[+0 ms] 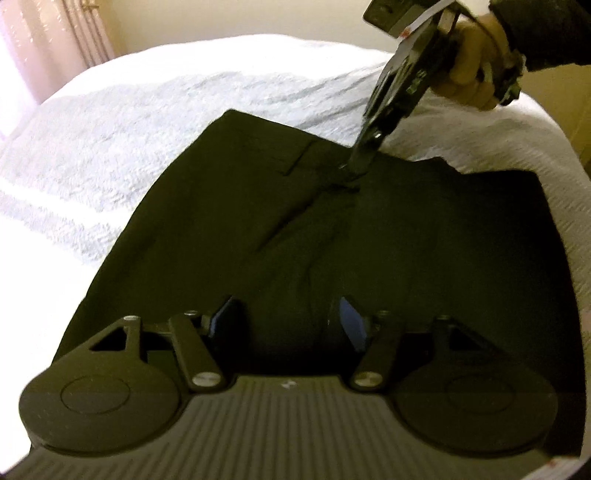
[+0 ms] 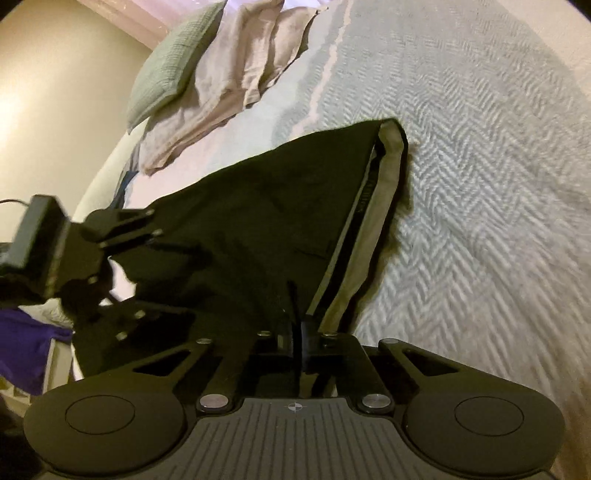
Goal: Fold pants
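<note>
Black pants [image 1: 221, 221] lie spread on a white bed, waist end towards the far side. My left gripper [image 1: 288, 317] hovers low over them, open, with a raised fold of cloth running between its blue-padded fingers [image 1: 351, 321]. My right gripper [image 1: 347, 173], held by a hand [image 1: 469, 74], comes down from the upper right and pinches the waistband in the middle. In the right wrist view, the right gripper [image 2: 297, 328] is shut on the waistband, whose beige lining [image 2: 373, 229] shows along the pants [image 2: 258, 206]. The left gripper [image 2: 166, 273] is at the left, jaws apart.
A white textured bedspread [image 1: 184, 92] covers the bed around the pants. A green pillow [image 2: 173, 59] and beige pillows [image 2: 240, 74] lie at the head. Purple cloth [image 2: 22, 350] sits off the bed's edge. A radiator [image 1: 88, 29] stands by the far wall.
</note>
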`<state>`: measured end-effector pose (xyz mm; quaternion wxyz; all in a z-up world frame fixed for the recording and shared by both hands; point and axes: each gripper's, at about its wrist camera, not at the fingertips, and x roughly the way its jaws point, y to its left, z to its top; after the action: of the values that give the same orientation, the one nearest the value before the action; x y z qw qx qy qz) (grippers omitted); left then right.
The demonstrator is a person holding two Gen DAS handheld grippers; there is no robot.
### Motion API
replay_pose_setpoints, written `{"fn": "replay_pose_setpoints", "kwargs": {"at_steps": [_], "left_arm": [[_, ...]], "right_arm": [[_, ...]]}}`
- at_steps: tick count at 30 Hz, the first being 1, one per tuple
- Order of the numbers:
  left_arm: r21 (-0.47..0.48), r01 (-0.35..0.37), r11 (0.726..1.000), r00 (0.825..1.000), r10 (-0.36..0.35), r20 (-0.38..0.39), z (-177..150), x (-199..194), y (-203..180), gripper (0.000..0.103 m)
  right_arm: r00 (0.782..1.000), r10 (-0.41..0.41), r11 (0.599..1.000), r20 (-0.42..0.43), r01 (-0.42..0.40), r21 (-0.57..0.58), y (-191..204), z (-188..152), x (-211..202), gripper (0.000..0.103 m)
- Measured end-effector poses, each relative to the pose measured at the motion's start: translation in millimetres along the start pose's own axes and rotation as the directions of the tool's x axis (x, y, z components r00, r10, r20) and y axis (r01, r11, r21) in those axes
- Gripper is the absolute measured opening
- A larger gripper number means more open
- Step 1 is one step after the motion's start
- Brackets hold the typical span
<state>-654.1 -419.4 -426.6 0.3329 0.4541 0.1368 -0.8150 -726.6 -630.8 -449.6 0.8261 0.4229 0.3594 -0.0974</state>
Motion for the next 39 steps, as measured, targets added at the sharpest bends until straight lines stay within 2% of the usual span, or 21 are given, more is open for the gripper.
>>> {"fn": "replay_pose_setpoints", "kwargs": {"at_steps": [2, 5, 9, 11, 13, 15, 16, 17, 19, 20, 22, 23, 26, 27, 28, 30, 32, 33, 37, 38, 39], "left_arm": [[0.002, 0.011, 1.0, 1.0, -0.011, 0.008, 2, 3, -1, 0.058], [0.001, 0.005, 1.0, 1.0, -0.005, -0.005, 3, 15, -2, 0.059], [-0.032, -0.003, 0.999, 1.0, 0.002, -0.02, -3, 5, 2, 0.059], [-0.024, -0.022, 0.999, 0.999, 0.022, -0.031, -10, -7, 0, 0.059], [-0.026, -0.047, 0.999, 0.998, 0.046, -0.049, -27, -22, 2, 0.059], [-0.061, -0.071, 0.996, 0.995, 0.067, -0.071, -45, -38, 5, 0.058], [-0.075, -0.079, 0.994, 0.994, 0.073, -0.077, -53, -47, 6, 0.058], [-0.091, -0.084, 0.992, 0.994, 0.077, -0.082, -60, -56, 8, 0.058], [-0.123, -0.097, 0.988, 0.993, 0.087, -0.085, -72, -66, 7, 0.058], [-0.143, -0.107, 0.984, 0.992, 0.096, -0.085, -77, -70, 6, 0.058], [-0.171, -0.115, 0.978, 0.991, 0.101, -0.088, -85, -73, 4, 0.058], [-0.174, -0.12, 0.977, 0.991, 0.106, -0.087, -87, -74, 3, 0.058], [-0.186, -0.13, 0.974, 0.99, 0.117, -0.081, -97, -83, -1, 0.058], [-0.191, -0.139, 0.972, 0.989, 0.125, -0.082, -102, -87, -2, 0.058], [-0.199, -0.145, 0.969, 0.988, 0.131, -0.084, -106, -91, -1, 0.058], [-0.232, -0.16, 0.959, 0.986, 0.143, -0.088, -120, -101, 1, 0.06], [-0.25, -0.184, 0.951, 0.982, 0.164, -0.098, -131, -109, 1, 0.06], [-0.261, -0.198, 0.945, 0.979, 0.177, -0.103, -138, -115, 1, 0.06], [-0.314, -0.256, 0.914, 0.966, 0.228, -0.123, -168, -142, 3, 0.058], [-0.333, -0.272, 0.903, 0.962, 0.241, -0.131, -179, -154, 4, 0.058], [-0.356, -0.287, 0.89, 0.957, 0.253, -0.138, -188, -164, 2, 0.058]], "right_arm": [[0.999, -0.045, 0.999, -0.016, 0.045, -0.005, 3, 1, 8, 0.0], [0.987, -0.154, 0.988, -0.044, 0.153, -0.031, 7, 1, 31, 0.001], [0.977, -0.211, 0.978, 0.014, 0.211, 0.0, 13, -4, 28, 0.007], [0.956, -0.289, 0.957, 0.054, 0.29, -0.007, 24, -9, 18, 0.015], [0.917, -0.386, 0.921, 0.103, 0.39, -0.016, 40, -15, 8, 0.022], [0.865, -0.474, 0.872, 0.164, 0.487, -0.045, 63, -22, 2, 0.023], [0.857, -0.477, 0.864, 0.194, 0.498, -0.075, 78, -24, 3, 0.023], [0.868, -0.449, 0.871, 0.214, 0.478, -0.11, 93, -25, 7, 0.023], [0.929, -0.328, 0.912, 0.173, 0.359, -0.197, 121, -19, 31, 0.023], [0.947, -0.292, 0.919, 0.133, 0.317, -0.235, 131, -14, 48, 0.023], [0.973, -0.217, 0.934, 0.076, 0.23, -0.274, 143, 2, 79, 0.023], [0.976, -0.208, 0.938, 0.062, 0.217, -0.27, 142, 10, 90, 0.023], [0.972, -0.234, 0.941, 0.003, 0.227, -0.252, 136, 29, 122, 0.023], [0.966, -0.253, 0.942, -0.06, 0.231, -0.246, 129, 28, 127, 0.023], [0.95, -0.285, 0.932, -0.125, 0.244, -0.27, 128, 22, 134, 0.023], [0.935, -0.316, 0.919, -0.161, 0.26, -0.296, 128, 11, 133, 0.023], [0.93, -0.324, 0.93, -0.172, 0.28, -0.237, 123, 9, 121, 0.023], [0.926, -0.339, 0.928, -0.165, 0.301, -0.219, 124, 10, 113, 0.023], [0.913, -0.407, 0.895, 0.014, 0.402, -0.195, 155, 4, 79, 0.025], [0.908, -0.416, 0.889, 0.052, 0.417, -0.188, 165, -2, 74, 0.027], [0.903, -0.423, 0.884, 0.075, 0.429, -0.185, 176, -9, 71, 0.035]]}}
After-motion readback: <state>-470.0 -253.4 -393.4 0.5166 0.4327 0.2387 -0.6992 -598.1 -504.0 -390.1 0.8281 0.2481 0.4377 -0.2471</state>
